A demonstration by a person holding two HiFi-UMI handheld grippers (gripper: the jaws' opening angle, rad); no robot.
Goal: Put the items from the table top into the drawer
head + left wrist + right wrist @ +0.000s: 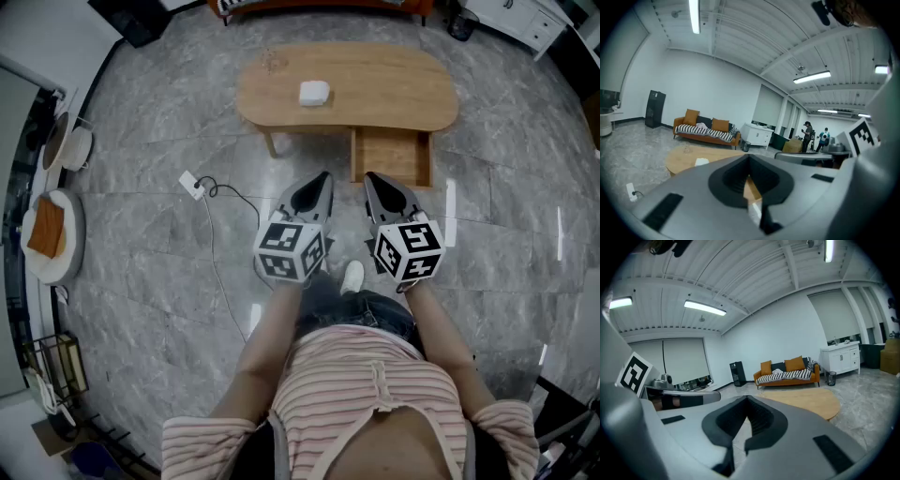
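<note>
showing white item point(314, 92) too small to identify

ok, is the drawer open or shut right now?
Open. In the head view the drawer sticks out from under the table toward the person, its bare wooden bottom showing.

My head camera looks steeply down from above at the floor point(141, 281) and the wooden table point(375, 89) ahead of me. My 2 gripper cameras ride low, facing forward almost level. Both also catch that table and the orange sofa point(707, 131) beyond.
</note>
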